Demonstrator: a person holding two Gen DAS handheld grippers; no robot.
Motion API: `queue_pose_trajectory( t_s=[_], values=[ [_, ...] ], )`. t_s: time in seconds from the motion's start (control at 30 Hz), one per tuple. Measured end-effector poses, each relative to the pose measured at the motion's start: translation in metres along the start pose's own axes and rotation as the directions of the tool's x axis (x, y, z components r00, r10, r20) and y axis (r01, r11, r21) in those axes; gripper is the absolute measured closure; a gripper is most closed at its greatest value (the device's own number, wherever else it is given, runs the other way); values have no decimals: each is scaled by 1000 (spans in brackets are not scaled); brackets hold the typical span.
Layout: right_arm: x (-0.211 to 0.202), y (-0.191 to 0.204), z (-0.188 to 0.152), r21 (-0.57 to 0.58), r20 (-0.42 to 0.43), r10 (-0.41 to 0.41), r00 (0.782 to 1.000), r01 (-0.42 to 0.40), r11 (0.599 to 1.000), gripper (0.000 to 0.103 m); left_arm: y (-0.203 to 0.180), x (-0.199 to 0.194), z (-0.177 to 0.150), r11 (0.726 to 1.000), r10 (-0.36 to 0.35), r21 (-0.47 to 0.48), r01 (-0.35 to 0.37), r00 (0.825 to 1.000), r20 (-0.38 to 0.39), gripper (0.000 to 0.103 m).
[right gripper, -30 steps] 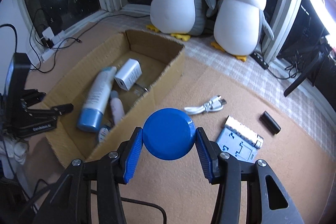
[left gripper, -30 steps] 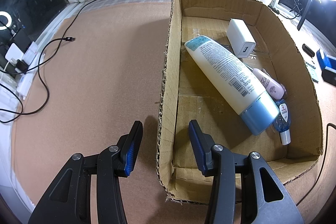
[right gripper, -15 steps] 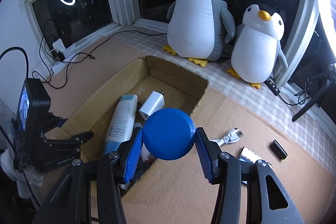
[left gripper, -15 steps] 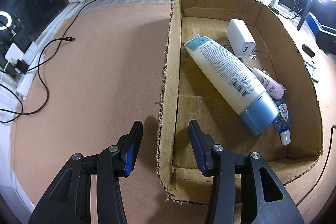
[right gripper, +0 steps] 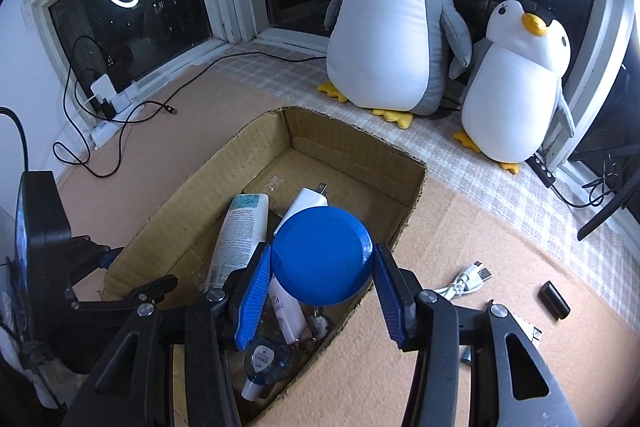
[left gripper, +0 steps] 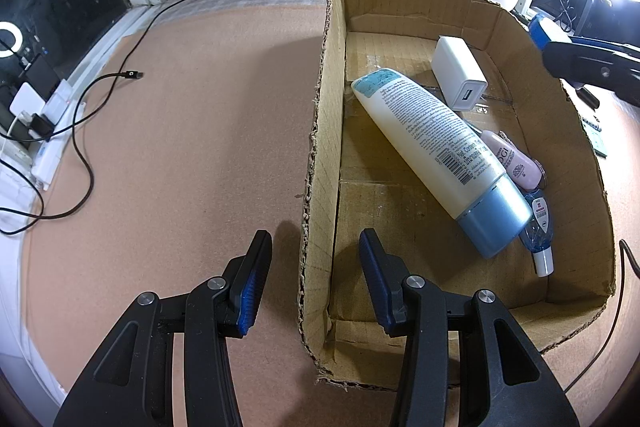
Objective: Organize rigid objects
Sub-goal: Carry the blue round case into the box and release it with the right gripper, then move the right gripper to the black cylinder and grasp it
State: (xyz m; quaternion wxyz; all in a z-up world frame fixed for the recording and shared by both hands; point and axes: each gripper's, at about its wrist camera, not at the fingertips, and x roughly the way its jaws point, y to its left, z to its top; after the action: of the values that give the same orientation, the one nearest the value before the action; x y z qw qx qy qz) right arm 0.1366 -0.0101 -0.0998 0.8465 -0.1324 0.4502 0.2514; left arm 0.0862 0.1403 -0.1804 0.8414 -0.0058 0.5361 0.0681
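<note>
My right gripper (right gripper: 320, 263) is shut on a round blue disc (right gripper: 320, 255) and holds it above the near end of the open cardboard box (right gripper: 352, 135). The box holds a white tube with a blue cap (left gripper: 436, 151), a white charger (left gripper: 458, 75), a pink bottle (left gripper: 510, 159) and a small blue bottle (left gripper: 538, 227). My left gripper (left gripper: 312, 275) is open, its two fingers on either side of the box's left wall (left gripper: 320, 131). The right gripper's tip with the disc shows in the left wrist view (left gripper: 546, 33) over the far right wall.
Two plush penguins (right gripper: 392, 15) stand by the window behind the box. A white cable (right gripper: 468, 281), a black block (right gripper: 554, 301) and a flat blue-grey item (right gripper: 520, 327) lie on the cork surface right of the box. Black cables (left gripper: 80, 115) and chargers lie far left.
My right gripper has carried the blue disc forward and left, from beside the box to above its inside. The left gripper has not moved.
</note>
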Motion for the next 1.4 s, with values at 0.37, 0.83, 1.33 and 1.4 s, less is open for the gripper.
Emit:
queue_pose_trajectory(
  t_s=[0.37,0.83,1.33,1.4],
  values=[
    [10,5,1,-14,-5,12,1000,-12,1000,57,0,-1,1,1000,2,1,-2,1000,0,58],
    [0,7,5,-22,20,0,1000,0,1000,44,1,-1,2,1000,6,5,-6,1000,0,58],
    [-26,-45,-13,35,39,-41,998,40,999,44,-2,0,1,1000,21,14,-21,1000,-2,58],
    [-29,-66,-20,72,35,-36,999,33,997,44,-2,0,1,1000,26,17,-26,1000,-3,58]
  ],
)
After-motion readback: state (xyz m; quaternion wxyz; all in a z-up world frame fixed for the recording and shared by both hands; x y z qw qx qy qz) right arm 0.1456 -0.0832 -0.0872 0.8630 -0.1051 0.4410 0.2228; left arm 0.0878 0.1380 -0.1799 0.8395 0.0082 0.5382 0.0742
